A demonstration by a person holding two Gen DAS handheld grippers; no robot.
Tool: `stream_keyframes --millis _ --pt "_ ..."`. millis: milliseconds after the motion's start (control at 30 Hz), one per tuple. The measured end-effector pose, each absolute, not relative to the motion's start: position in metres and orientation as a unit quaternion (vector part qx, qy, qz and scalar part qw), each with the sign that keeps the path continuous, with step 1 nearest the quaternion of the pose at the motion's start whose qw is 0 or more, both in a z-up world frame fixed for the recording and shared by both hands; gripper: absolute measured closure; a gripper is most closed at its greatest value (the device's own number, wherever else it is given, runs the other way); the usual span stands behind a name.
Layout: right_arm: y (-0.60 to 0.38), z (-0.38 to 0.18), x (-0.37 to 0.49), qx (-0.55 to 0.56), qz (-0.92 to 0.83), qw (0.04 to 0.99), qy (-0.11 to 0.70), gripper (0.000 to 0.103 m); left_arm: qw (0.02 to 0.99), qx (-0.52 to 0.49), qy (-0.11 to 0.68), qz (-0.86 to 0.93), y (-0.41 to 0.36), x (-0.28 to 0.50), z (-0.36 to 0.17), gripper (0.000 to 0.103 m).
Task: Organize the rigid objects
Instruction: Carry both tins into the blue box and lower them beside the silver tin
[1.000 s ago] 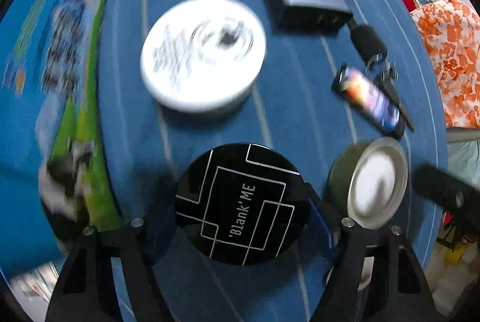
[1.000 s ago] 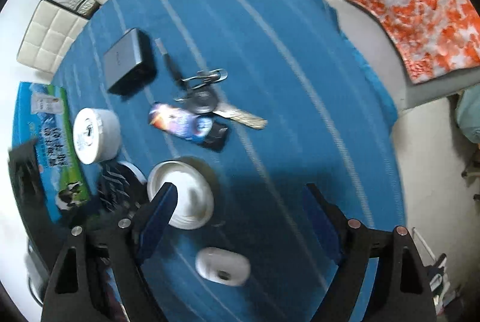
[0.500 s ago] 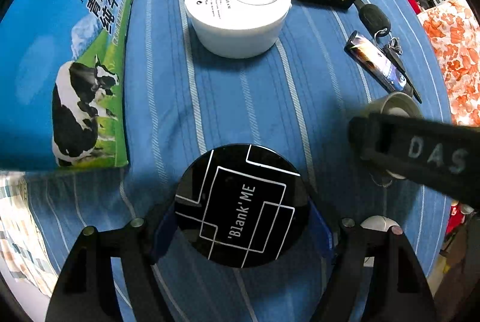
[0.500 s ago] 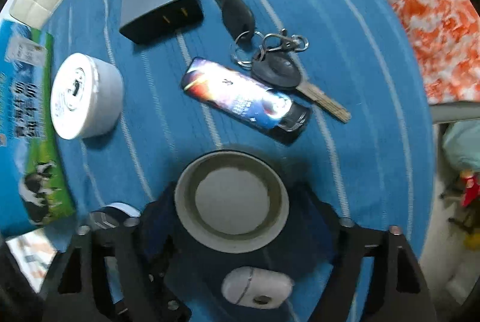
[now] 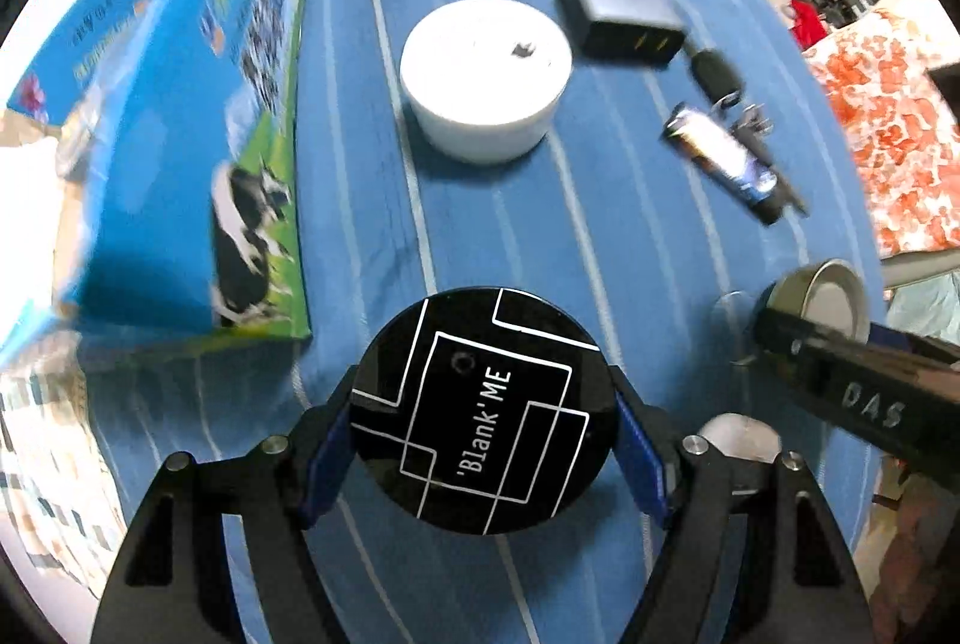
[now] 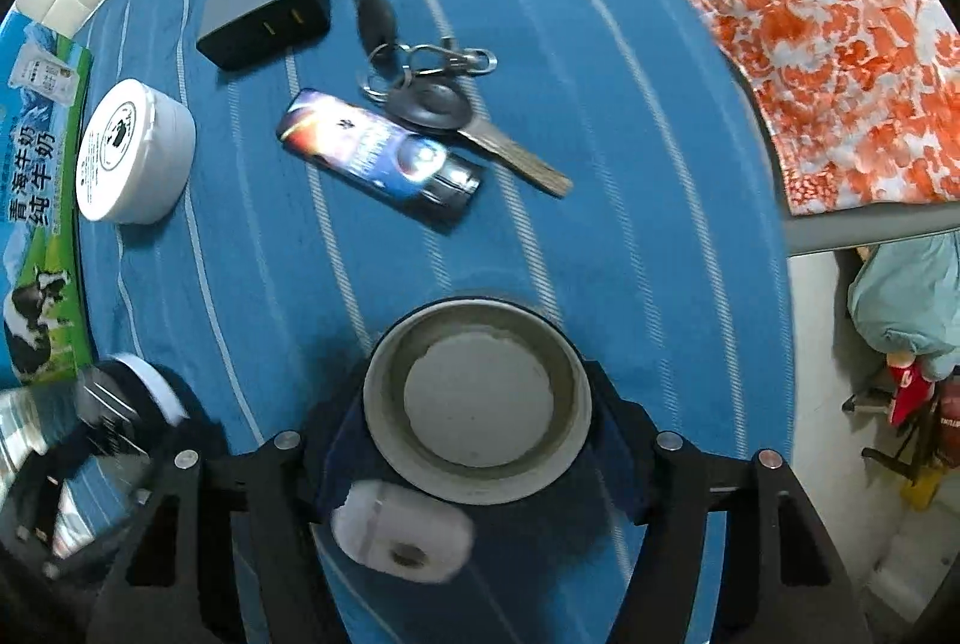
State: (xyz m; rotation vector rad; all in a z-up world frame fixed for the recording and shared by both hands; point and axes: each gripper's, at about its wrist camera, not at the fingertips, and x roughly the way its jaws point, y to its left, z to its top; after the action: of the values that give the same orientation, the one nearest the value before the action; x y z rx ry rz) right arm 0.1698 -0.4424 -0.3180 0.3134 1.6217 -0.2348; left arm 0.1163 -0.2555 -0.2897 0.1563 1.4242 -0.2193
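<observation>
Blue striped table (image 6: 600, 116). Left fingers (image 5: 639, 455) grip black disc (image 5: 483, 410). Right fingers (image 6: 618, 455) grip grey tin (image 6: 477, 392).

Both wrist views look steeply down, close, sharing the white jar (image 5: 485, 62) (image 6: 133, 161).

We see both fisheye views bright and evenly lit, ringed by black vignette and bowing the table's (image 6: 540, 44) stripes toward the rims. In the left wrist view the milk carton (image 5: 198, 134) at 9 o'clock smears with motion blur, and the lighter (image 5: 729, 158) at 2 o'clock is soft, while the black disc (image 5: 483, 410) stays sharp with a faint glare spot. In the right wrist view the white case (image 6: 402, 539) at 6 o'clock blurs, a dark shadow pools under the tin (image 6: 477, 392), and glare streaks the lighter's wrap.
</observation>
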Motion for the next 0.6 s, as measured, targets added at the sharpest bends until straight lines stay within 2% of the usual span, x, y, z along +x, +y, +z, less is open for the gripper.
stream_keyframes --millis 233,400,600 --pt "-0.452 -0.268 0.153 0.143 -0.088 0.694 0.700 0.035 0.785 0.062 0.603 -0.129 -0.233 0.101 -0.216 0.030" --pt "-0.431 -0.201 0.154 0.143 -0.054 0.728 0.669 0.035 0.818 0.046 0.557 -0.136 -0.195 0.105 -0.148 0.030" --pt "-0.367 -0.125 0.171 0.134 -0.027 0.769 0.625 0.035 0.846 0.049 0.521 -0.107 -0.130 0.117 -0.096 0.030"
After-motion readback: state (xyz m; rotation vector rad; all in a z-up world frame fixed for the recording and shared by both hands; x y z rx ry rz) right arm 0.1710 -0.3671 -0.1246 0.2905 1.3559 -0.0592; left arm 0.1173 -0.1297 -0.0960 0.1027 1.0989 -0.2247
